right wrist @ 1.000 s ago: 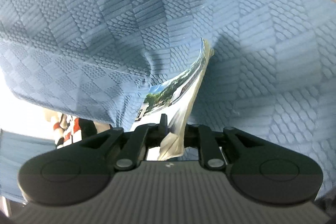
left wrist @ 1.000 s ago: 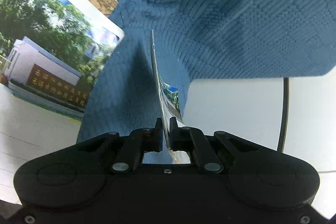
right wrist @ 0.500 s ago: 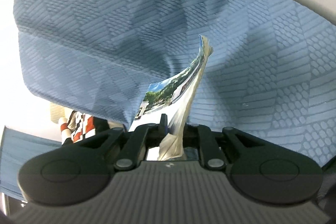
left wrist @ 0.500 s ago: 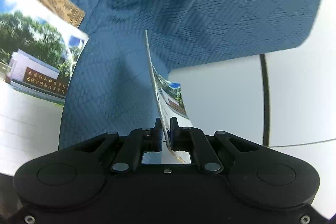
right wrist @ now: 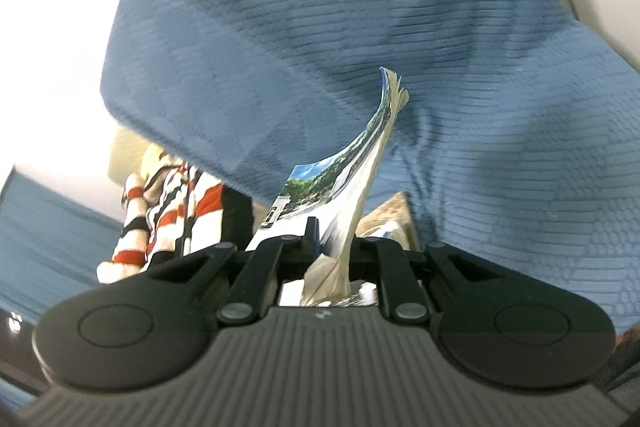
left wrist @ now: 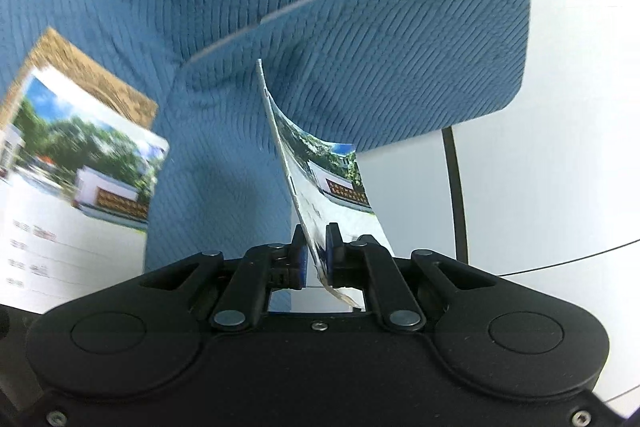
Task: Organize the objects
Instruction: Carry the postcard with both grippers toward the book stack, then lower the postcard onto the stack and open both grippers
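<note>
The blue cloth (left wrist: 360, 59) hangs lifted; its rounded right edge leaves bare white worktop (left wrist: 560, 167) open to the right. The left tool (left wrist: 316, 247) is clamped on a photo booklet (left wrist: 320, 179), whose long axis rises away from it. The right tool (right wrist: 334, 239) is clamped on a booklet (right wrist: 360, 163) curling upward against the cloth.

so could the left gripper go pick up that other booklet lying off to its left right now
Probably not yet: the left gripper is shut on its own booklet, blue cloth draped over it. The other booklet lies uncovered beside it, so release first.
</note>
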### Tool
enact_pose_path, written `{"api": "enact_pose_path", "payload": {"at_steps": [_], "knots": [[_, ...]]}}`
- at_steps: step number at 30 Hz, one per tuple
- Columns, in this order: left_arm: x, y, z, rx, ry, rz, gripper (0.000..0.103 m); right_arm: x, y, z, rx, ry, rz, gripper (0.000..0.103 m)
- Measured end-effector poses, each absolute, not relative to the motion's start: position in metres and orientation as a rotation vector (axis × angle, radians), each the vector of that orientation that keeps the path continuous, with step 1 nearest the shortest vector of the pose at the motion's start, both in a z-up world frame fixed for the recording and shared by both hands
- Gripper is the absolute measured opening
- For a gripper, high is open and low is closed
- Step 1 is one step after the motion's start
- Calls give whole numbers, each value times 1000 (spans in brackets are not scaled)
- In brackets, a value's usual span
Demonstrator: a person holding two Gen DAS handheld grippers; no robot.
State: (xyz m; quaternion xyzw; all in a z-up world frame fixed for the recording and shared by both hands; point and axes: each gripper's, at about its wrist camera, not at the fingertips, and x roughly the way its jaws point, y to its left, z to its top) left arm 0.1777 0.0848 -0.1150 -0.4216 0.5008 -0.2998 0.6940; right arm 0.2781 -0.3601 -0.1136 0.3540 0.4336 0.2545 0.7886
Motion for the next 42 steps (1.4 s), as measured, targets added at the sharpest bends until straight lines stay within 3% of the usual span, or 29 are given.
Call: {"api": "enact_pose_path", "payload": {"at_steps": [6,15,30,42], "knots": [[174,128,-114,-907,1071,-630,8,274,-313,-108,654,929,609,14],[173,175,-154,-853,1112,-567,9,259,-261,-147,567,968,610,14],[148,168,-221,-582,1210,-514,9,232,-221,-218,306,984,522,15],[144,171,-245,-567,1243,-443,12,223,-214,-242,225,1008,475,15]]}}
